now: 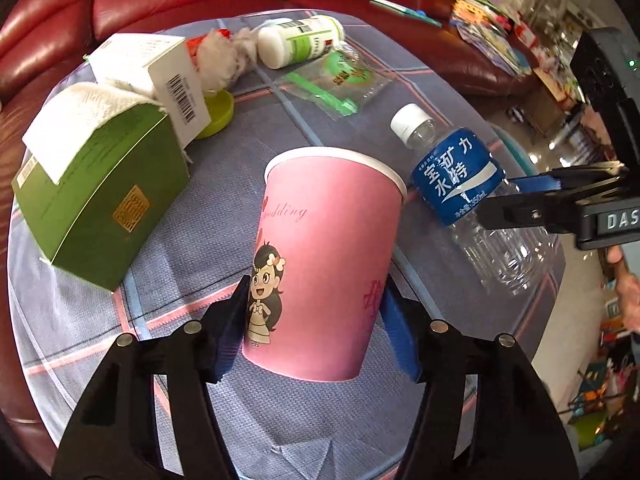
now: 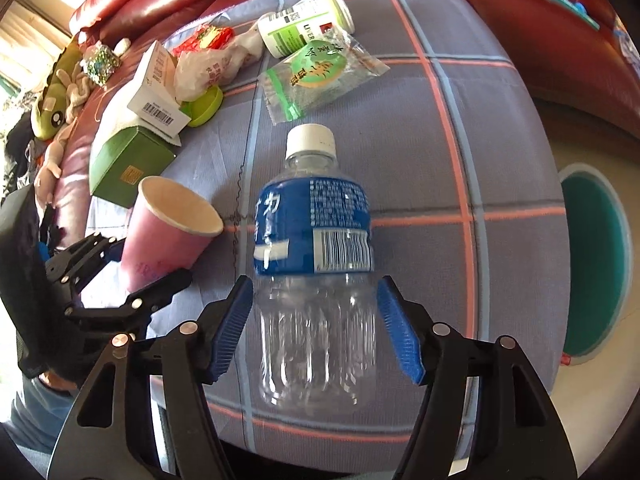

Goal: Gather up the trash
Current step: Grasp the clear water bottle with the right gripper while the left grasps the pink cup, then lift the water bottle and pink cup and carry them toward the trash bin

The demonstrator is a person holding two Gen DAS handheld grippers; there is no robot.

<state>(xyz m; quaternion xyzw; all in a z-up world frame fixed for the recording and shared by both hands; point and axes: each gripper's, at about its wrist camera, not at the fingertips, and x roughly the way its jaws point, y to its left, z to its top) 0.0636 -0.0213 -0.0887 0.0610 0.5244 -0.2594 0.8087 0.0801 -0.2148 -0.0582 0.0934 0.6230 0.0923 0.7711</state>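
Step in hand: pick-up. The left gripper (image 1: 314,308) holds the pink cup (image 1: 324,264) at frame centre, both pads against its lower wall. The right gripper (image 2: 316,320) straddles the clear bottle (image 2: 316,264) at frame centre; its pads sit at the sides, contact looks likely but a slight gap cannot be excluded. Both items appear raised over the plaid cloth (image 2: 500,152). Other trash remains at upper left. Next move, as judged: carry both to the teal bin (image 2: 596,260) at right edge, then release.

Plaid cloth (image 2: 500,128), green box (image 1: 100,208), zip bag (image 2: 316,76), pill bottle (image 2: 304,26)
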